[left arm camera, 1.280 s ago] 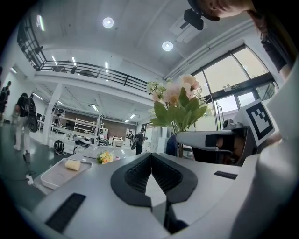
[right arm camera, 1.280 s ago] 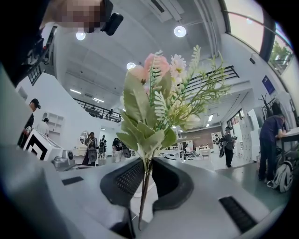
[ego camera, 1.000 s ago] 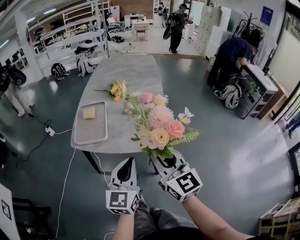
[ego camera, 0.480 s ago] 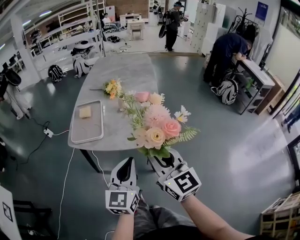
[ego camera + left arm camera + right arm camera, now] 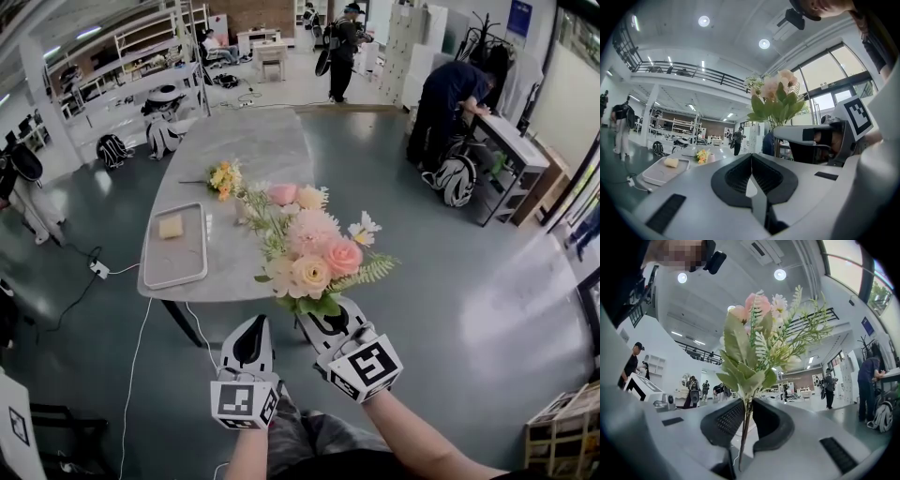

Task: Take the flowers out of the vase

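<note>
The left gripper [image 5: 251, 324] points level and forward beside the right one, bare forearm behind it. Its black ribbed pads [image 5: 733, 176] meet at the tips, with nothing between them. The right gripper [image 5: 323, 317], also level and angled slightly left, is pinched narrow on the thin green stems of the bouquet [image 5: 314, 253]. This holds the flowers upright in the air, before the table's near edge. Each gripper has smooth white shells and a marker cube at its rear.

On the grey, marbled table [image 5: 267, 145], a shallow rectangular tray [image 5: 174, 267] at the left carries a yellow block [image 5: 171, 226]. A small yellow bunch [image 5: 225, 178] lies further back. The held bouquet has soft pink and cream blooms, a white daisy, broad leaves and a feathery fern frond.
</note>
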Tool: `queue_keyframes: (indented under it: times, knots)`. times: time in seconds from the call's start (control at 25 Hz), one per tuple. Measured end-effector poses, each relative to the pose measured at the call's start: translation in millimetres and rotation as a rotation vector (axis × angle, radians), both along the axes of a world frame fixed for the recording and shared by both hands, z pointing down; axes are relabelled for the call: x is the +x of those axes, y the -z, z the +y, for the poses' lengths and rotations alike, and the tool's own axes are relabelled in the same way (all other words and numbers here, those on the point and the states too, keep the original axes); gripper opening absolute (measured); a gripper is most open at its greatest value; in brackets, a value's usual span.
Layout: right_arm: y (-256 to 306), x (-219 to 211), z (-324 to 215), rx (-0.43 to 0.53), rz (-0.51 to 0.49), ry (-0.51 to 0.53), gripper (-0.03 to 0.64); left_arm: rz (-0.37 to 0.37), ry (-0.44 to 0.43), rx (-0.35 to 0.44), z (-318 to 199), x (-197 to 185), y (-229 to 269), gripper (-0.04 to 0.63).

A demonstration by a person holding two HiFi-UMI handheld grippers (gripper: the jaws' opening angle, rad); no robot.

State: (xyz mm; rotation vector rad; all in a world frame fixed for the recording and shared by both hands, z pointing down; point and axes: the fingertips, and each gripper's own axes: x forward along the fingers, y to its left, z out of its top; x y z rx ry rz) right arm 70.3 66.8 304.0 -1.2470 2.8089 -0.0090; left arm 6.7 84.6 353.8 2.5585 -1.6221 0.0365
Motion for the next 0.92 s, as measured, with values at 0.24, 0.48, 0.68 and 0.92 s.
queue_keyframes:
  times: [0.24,0.48,0.68,0.92]
  knots:
    - [1,-2,0,0.0,-0.004,-0.002,0.066,-0.005,0.001,0.001,1,-3,1,0.014]
    - [-2,-2,-4,-0.006,-0.007,-0.004,0.066,-0.008,0.001,-0.003,-2,-4,-1,0.014]
    - [-7,10,-2,-0.008,-0.011,-0.003,0.066,-0.011,0.008,-0.01,1,6,-8,0.014]
    - [-17,9,-11,-0.011,-0.012,-0.007,0.066,-0.013,0.008,-0.015,-5,3,-19,0.014]
